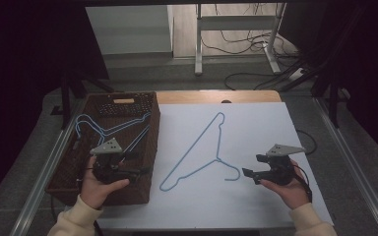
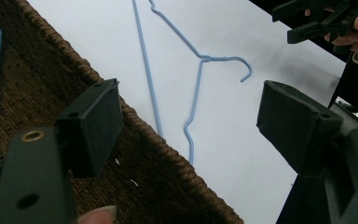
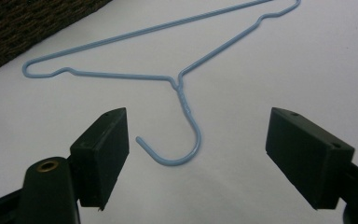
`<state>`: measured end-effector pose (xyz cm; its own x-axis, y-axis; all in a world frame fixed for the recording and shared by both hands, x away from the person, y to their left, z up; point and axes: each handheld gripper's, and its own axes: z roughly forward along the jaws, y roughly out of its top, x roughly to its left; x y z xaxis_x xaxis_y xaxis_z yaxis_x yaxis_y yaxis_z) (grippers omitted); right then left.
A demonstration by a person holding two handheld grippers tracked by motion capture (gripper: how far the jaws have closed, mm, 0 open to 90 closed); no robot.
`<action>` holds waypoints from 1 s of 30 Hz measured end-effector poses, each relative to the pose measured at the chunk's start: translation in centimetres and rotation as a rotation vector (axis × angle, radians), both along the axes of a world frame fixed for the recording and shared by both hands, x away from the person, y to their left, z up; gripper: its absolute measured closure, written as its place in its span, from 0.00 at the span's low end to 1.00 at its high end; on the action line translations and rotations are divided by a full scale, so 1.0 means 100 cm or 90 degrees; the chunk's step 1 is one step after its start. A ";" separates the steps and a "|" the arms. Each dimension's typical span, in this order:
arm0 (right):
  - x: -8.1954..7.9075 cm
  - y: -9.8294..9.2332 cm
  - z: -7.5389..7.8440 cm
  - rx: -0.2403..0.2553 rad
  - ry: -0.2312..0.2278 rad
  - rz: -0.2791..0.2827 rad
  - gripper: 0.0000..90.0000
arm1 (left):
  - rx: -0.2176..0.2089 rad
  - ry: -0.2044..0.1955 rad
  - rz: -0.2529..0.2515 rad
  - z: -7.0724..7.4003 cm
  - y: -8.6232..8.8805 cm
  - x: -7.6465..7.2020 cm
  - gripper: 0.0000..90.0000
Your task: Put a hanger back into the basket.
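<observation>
Both grippers' jaws stand wide and empty, the right gripper (image 1: 256,173) just beside the hook of the blue wire hanger (image 1: 197,147) at frame centre, so it should straddle the neck squarely before closing, while the left gripper (image 1: 137,164) hovers over the wicker basket (image 1: 150,147).

Bare white table sheet (image 1: 256,196) open all round the light-blue wire hanger (image 1: 197,147) lying flat mid-table, tall dark woven wicker basket (image 1: 150,147) walling the left edge, two more blue wire hangers (image 1: 98,129) crossing its interior, right side unobstructed
</observation>
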<state>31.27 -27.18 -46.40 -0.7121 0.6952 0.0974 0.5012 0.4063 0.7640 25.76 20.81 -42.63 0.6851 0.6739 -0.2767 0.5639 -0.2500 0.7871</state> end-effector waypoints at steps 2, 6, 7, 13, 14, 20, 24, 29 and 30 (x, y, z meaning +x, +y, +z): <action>0.000 -0.001 0.000 0.002 -0.001 0.001 0.24 | 0.000 -0.001 -0.001 0.000 0.000 0.000 0.25; 0.001 -0.003 0.001 0.005 0.000 0.000 0.24 | 0.000 -0.002 0.000 0.001 0.001 -0.001 0.25; 0.001 -0.003 0.001 0.006 0.000 -0.001 0.24 | -0.001 -0.003 0.003 0.001 0.002 -0.001 0.25; 0.005 0.002 0.002 -0.004 -0.004 0.000 0.24 | 0.003 -0.005 0.005 0.003 0.000 -0.007 0.25; 0.006 0.004 0.002 -0.004 -0.004 -0.001 0.24 | 0.004 -0.005 0.004 0.003 0.000 -0.007 0.25; 0.010 0.014 0.001 -0.028 0.003 -0.001 0.25 | 0.009 -0.001 0.011 0.001 0.003 -0.009 0.25; 0.013 0.020 -0.002 -0.052 0.012 -0.008 0.26 | 0.012 0.000 0.012 0.000 0.003 -0.009 0.25; 0.014 0.022 -0.004 -0.071 0.022 -0.015 0.29 | 0.016 0.003 0.010 -0.001 0.001 -0.008 0.24; 0.014 0.022 -0.004 -0.073 0.023 -0.016 0.30 | 0.019 0.003 0.008 -0.001 0.000 -0.008 0.24</action>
